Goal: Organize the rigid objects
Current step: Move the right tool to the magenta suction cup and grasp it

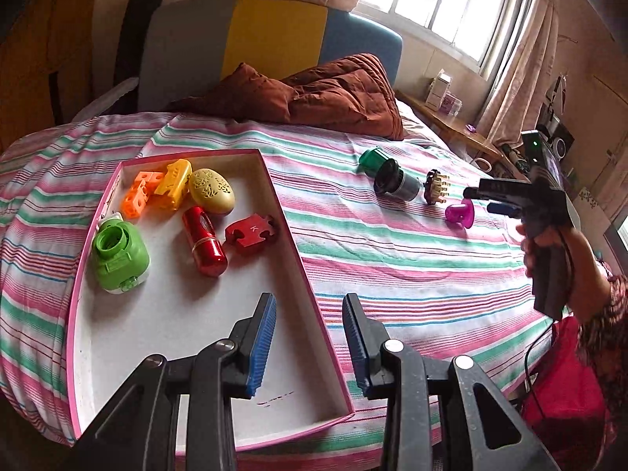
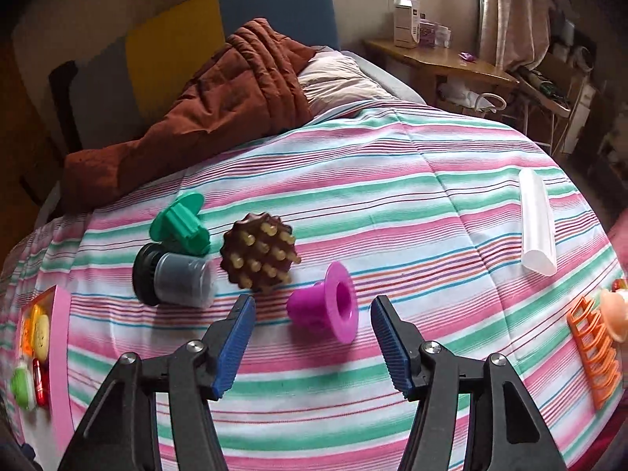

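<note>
Right gripper (image 2: 312,347): spread wide and empty, held just short of the pink cup (image 2: 324,308), which lies on its side on the striped bedsheet (image 2: 431,204) between the blue pads (image 2: 235,347).
Left gripper (image 1: 308,347): spread wide, nothing held; its left finger is seen over the box floor, its right finger past the box's right wall.
Box (image 1: 310,274): pink-rimmed, white inside, at 9 o'clock on the bed; a green toy (image 1: 119,257), red tube (image 1: 204,241), red puzzle piece (image 1: 251,233), beige egg (image 1: 212,191), yellow piece (image 1: 172,183) and orange block (image 1: 139,193) are held in it.
Left view only: the right gripper's body (image 1: 526,202) and the hand (image 1: 549,251) gripping it are shown at 3 o'clock; the box contents are seen plainly.
Right view only: a clear tube (image 2: 537,221) at 2 o'clock and an orange rack (image 2: 594,347) at 3 o'clock are revealed.
Both views: a brown studded disc (image 2: 257,251), black-and-grey cylinder (image 2: 172,280) and green piece (image 2: 182,223) are grouped near 11 o'clock of the pink cup.
</note>
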A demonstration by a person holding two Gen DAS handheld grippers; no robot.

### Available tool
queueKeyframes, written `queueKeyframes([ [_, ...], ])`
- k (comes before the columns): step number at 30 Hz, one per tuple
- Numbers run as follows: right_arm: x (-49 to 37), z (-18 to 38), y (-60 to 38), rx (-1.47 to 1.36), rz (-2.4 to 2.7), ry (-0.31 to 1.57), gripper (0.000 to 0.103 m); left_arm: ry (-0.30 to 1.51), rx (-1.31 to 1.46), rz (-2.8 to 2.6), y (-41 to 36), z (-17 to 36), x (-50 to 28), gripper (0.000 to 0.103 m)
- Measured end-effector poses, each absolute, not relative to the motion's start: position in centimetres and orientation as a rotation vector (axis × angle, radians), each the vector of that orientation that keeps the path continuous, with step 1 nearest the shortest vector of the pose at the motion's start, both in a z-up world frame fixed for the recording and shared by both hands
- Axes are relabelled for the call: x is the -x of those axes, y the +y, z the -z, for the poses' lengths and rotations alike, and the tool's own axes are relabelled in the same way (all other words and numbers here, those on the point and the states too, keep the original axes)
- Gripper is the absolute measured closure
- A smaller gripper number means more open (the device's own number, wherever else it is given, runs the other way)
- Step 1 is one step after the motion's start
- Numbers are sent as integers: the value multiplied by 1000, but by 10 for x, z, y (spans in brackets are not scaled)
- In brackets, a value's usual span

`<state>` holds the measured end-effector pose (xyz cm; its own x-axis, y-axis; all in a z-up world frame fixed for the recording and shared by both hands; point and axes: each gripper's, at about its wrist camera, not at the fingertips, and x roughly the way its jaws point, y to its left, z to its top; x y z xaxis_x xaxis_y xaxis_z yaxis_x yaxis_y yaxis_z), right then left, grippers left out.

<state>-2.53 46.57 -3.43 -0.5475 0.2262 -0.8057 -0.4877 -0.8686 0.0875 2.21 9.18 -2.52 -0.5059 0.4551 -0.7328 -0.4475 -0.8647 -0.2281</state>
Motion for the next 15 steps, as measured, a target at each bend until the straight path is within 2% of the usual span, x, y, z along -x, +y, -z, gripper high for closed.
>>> queueKeyframes([
  [6, 38, 46, 486, 1232, -2358, 428, 41, 12, 1149, -2340, 99, 25, -23, 68],
  [12, 18, 56, 514, 1239, -2305, 534, 41, 31, 1150, -2328, 105, 27, -26, 68],
  [15, 0, 56, 530, 1204, -2295, 607, 37, 33, 1154, -2322, 107, 28, -26, 68],
])
